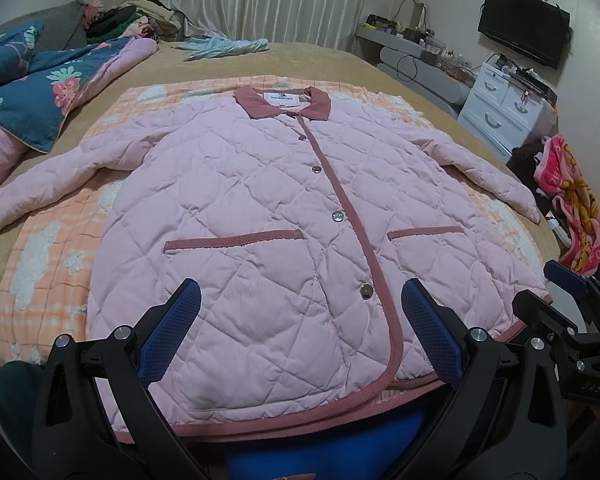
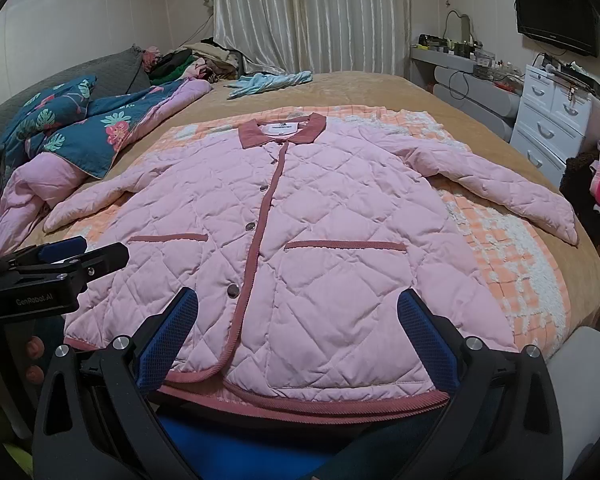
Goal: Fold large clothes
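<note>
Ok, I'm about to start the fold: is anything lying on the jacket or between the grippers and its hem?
Nothing visible. The pink quilted jacket lies flat, buttoned, sleeves spread, nothing on it. The left hand-held gripper and right hand-held gripper, both open, hover at its hem. The blue floral quilt lies clear of the left sleeve.

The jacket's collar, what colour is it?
Dusty rose, darker than the pink body; the collar shows best in the right wrist view.

Collar label [image 1: 283, 98] print too small; jacket [image 1: 260, 216] hem partly behind fingers [image 1: 432, 332]
</note>
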